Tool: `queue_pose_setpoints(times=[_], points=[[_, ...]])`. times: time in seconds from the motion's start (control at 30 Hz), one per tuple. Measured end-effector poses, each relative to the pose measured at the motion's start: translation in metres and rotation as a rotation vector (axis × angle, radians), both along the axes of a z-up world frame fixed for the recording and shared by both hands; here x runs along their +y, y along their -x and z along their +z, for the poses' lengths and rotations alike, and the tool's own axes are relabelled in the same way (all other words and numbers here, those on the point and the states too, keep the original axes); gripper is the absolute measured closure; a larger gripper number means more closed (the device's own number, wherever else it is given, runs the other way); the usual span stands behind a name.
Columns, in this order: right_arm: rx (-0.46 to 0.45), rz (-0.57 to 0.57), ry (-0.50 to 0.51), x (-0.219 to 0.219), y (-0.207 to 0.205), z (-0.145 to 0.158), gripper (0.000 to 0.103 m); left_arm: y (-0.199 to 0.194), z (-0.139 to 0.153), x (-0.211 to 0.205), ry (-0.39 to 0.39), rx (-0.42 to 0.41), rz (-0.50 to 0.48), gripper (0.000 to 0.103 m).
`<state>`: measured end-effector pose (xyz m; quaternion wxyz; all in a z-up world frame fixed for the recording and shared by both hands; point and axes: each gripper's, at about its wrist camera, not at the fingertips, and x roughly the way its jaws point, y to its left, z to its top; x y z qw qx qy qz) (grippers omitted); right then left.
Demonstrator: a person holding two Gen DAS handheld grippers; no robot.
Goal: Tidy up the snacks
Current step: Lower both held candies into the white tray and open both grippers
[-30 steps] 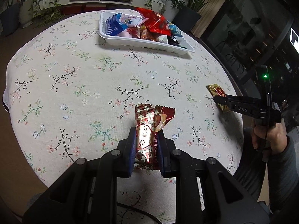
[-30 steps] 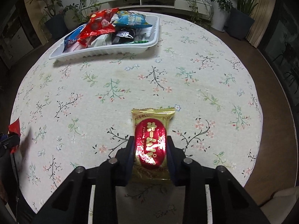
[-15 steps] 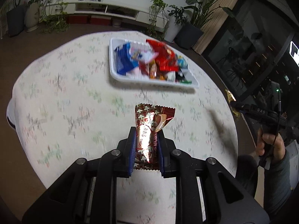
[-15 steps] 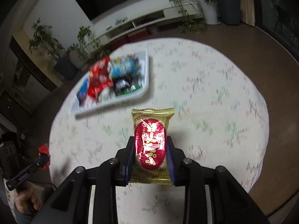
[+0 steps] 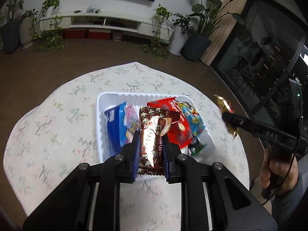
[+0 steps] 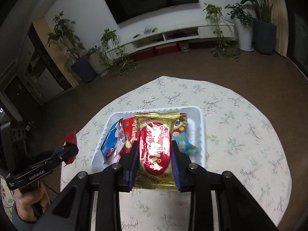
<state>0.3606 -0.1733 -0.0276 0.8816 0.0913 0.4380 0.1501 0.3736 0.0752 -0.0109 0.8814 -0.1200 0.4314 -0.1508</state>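
Observation:
My left gripper (image 5: 150, 141) is shut on a brown and red chocolate snack packet (image 5: 154, 127), held in the air over the near end of the white tray (image 5: 100, 113). My right gripper (image 6: 154, 150) is shut on a gold packet with a red oval label (image 6: 156, 142), also raised over the white tray (image 6: 202, 134). The tray holds several snack packets, among them a blue one (image 5: 115, 127) and a red one (image 5: 178, 129). Each gripper shows in the other's view: the right gripper (image 5: 229, 117) at the right, the left gripper (image 6: 70, 150) at the left.
The tray sits on a round table with a floral cloth (image 5: 48, 144). A person's hand (image 5: 277, 171) grips the right handle, another hand (image 6: 28, 202) the left one. Potted plants (image 5: 46, 28) and a low white TV shelf (image 6: 173, 34) stand beyond on the brown floor.
Both grippers rose off the tablecloth with their packets and travelled forward to the tray, which has come from the far side of the table to directly beneath them.

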Motion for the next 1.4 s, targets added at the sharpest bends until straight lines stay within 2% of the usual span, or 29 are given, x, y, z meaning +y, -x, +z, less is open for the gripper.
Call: queue_pose_setpoints(times=[0.27,0.4,0.57,0.67,0.97,1.07,1.13,1.23,1.4], points=[[0.063,0.017,0.055,0.030,-0.042,-0.040,0.070,-0.055,-0.043,-0.022,-0.033,0.056,0.005,0.085],[0.087,0.015,0.079,0.032,-0.049,-0.058,0.070,-0.064,-0.068,-0.030,-0.052,0.085,0.005,0.085],[0.076,0.025,0.124,0.044,-0.053,-0.066,0.070,-0.071,-0.092,-0.032,-0.057,0.105,0.025,0.084],[0.072,0.034,0.156,0.051,-0.054,-0.069,0.070,-0.075,-0.096,-0.035,-0.060,0.103,0.031,0.084],[0.071,0.048,0.154,0.057,-0.051,-0.077,0.069,-0.082,-0.111,-0.037,-0.053,0.097,0.035,0.084],[0.090,0.057,0.149,0.060,-0.050,-0.085,0.072,-0.082,-0.115,-0.037,-0.043,0.092,0.036,0.084],[0.130,0.044,0.138,0.057,-0.052,-0.095,0.073,-0.081,-0.116,-0.038,-0.049,0.088,0.033,0.083],[0.130,0.034,0.117,0.051,-0.052,-0.097,0.073,-0.081,-0.115,-0.037,-0.038,0.089,0.044,0.082],[0.129,0.044,0.148,0.055,-0.049,-0.091,0.070,-0.076,-0.109,-0.036,-0.038,0.083,0.057,0.078]])
